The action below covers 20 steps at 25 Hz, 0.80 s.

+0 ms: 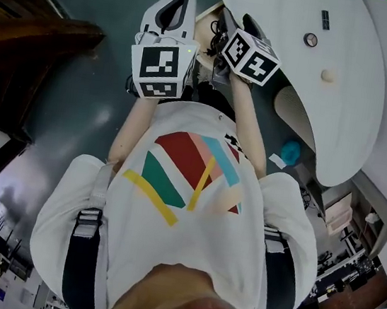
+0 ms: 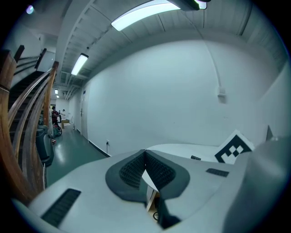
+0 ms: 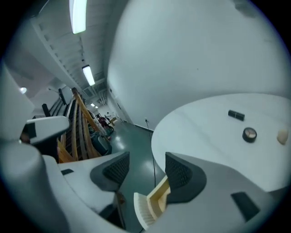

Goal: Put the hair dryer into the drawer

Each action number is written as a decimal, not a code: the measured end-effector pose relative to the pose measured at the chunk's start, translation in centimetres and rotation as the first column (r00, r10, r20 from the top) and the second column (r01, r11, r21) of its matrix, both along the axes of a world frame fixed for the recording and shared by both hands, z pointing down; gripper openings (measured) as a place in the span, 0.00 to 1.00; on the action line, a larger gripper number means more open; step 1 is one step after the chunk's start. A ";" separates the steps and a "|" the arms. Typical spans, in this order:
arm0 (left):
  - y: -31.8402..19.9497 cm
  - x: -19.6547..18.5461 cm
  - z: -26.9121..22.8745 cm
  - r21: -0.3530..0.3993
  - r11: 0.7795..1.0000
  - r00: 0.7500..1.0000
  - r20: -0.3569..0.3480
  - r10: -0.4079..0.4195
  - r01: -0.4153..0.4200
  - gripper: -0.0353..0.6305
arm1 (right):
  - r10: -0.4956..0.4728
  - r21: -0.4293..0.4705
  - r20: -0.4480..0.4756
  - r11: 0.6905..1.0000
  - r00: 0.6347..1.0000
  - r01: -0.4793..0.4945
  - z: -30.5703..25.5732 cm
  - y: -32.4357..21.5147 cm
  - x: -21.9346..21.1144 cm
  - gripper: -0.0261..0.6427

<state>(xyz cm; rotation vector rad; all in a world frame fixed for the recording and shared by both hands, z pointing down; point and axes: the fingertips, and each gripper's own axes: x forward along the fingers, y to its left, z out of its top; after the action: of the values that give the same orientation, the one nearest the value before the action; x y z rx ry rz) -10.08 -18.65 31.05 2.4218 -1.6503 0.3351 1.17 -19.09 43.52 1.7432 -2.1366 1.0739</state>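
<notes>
1. Well, in the head view both tools are raised in front of the person's striped shirt [image 1: 196,186]. The left gripper [image 1: 175,5] is just beside the right gripper [image 1: 237,22], and a white round table [image 1: 344,100] lies beyond the right one.
2. Left gripper view: its ribbed pads [image 2: 132,170] are pressed together with nothing between them.
3. Right gripper view: the jaws stand spread and empty. A cream ribbed piece [image 3: 157,200] shows just below the gap, and the table is ahead and to the right. No view shows the hair dryer.
</notes>
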 end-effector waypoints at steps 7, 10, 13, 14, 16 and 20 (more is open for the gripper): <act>-0.1 -1.4 -3.8 0.076 0.997 1.000 -0.023 -0.012 0.014 0.08 | -0.004 0.299 -0.069 0.954 0.998 0.025 -11.4 -1.2 -0.2 0.42; 0.4 -1.2 -5.4 0.113 0.994 1.000 -0.023 -0.003 0.006 0.08 | -0.020 0.413 -0.117 0.908 0.993 0.067 -15.6 -0.5 -0.7 0.35; 1.0 -1.1 -7.1 0.153 0.988 1.000 -0.027 0.003 0.001 0.08 | -0.022 0.504 -0.172 0.857 0.985 0.107 -18.8 0.3 -1.4 0.34; 1.1 -1.2 -7.7 0.166 0.986 1.000 -0.027 0.002 0.002 0.08 | -0.027 0.526 -0.188 0.841 0.982 0.124 -19.7 0.5 -1.7 0.34; 1.4 -1.3 -8.8 0.194 0.981 1.000 -0.023 -0.001 0.005 0.08 | -0.035 0.567 -0.208 0.810 0.977 0.149 -21.4 1.3 -2.3 0.33; 2.1 -1.1 -10.6 0.239 0.971 1.000 -0.025 -0.001 0.007 0.08 | -0.037 0.648 -0.237 0.738 0.971 0.187 -24.6 3.1 -2.6 0.17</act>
<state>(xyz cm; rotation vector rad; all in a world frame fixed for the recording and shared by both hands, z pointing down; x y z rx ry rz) -11.22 -16.56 20.41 2.5793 -1.7767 0.1088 -1.45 -15.95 18.94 1.8241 -2.6252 0.0366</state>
